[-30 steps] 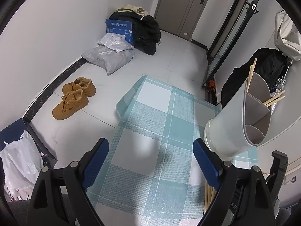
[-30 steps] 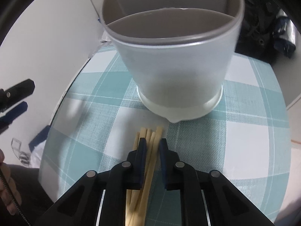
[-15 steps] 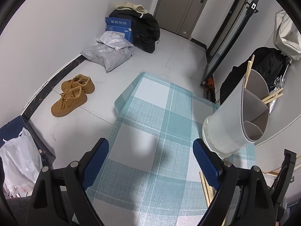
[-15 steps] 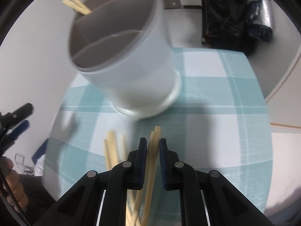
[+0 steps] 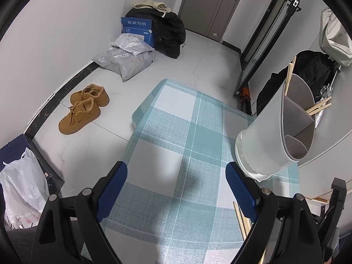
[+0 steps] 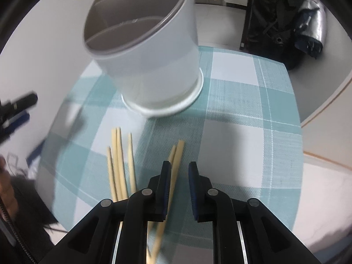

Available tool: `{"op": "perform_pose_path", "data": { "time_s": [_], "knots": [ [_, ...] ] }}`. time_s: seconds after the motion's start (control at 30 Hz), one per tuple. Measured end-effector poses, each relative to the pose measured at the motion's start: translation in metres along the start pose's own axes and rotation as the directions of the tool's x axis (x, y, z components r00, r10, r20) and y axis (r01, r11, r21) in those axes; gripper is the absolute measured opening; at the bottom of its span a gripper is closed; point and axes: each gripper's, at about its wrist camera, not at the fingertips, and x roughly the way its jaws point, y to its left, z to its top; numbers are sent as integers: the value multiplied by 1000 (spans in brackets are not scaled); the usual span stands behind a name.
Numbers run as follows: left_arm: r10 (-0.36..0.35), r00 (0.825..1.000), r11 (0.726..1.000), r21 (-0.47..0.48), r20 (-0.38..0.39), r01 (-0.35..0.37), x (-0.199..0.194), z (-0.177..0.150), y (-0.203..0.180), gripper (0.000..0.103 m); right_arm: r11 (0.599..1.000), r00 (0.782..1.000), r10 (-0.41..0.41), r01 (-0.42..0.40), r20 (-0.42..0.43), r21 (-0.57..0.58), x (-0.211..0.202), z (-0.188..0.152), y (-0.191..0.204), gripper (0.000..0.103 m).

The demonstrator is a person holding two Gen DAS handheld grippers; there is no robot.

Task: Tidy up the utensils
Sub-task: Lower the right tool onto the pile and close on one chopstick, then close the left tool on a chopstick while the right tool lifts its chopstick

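Observation:
A white utensil holder (image 6: 149, 55) with inner dividers stands on the teal checked tablecloth (image 6: 242, 114); some chopsticks stick out of its far compartment. It also shows in the left wrist view (image 5: 275, 136). My right gripper (image 6: 179, 169) has its jaws slightly apart, with a pair of chopsticks (image 6: 176, 160) lying against the left finger, loose between them. Several more chopsticks (image 6: 118, 158) lie on the cloth to the left. My left gripper (image 5: 176, 182) is wide open and empty above the cloth, left of the holder.
The table edge drops to a tiled floor with tan shoes (image 5: 85, 107), plastic bags (image 5: 127, 59) and a black bag (image 5: 169, 33). A white bag (image 5: 19, 187) sits at lower left. Chopsticks (image 5: 242, 222) lie by my left gripper's right finger.
My right gripper lifted a pair of chopsticks away from the pile and swung right, and its jaws have now opened a little. The left gripper drew back slightly.

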Motion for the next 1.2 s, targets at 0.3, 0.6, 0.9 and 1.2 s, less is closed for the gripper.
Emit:
{"op": "perform_pose_path", "data": {
  "time_s": [0.3,0.6,0.9,1.2],
  "knots": [
    [3,1000,1000,8,-10,-3,2,-2,-3,88,999,998,-44,43,-36,-32,12,8,8,16],
    [12,1000,999,41,-12,-11,2,-6,-11,88,996,998,-62,61,-12,-61,21,29,15,12],
    [-64,998,976,209,-22,68,-3,-28,-48,88,974,978,109,-141,177,179,-26,21,-40,6],
    [-145,974,943,273,-175,190,4,-53,-93,88,874,908,204,-338,367,350,-72,-3,-102,6]
  ]
}}
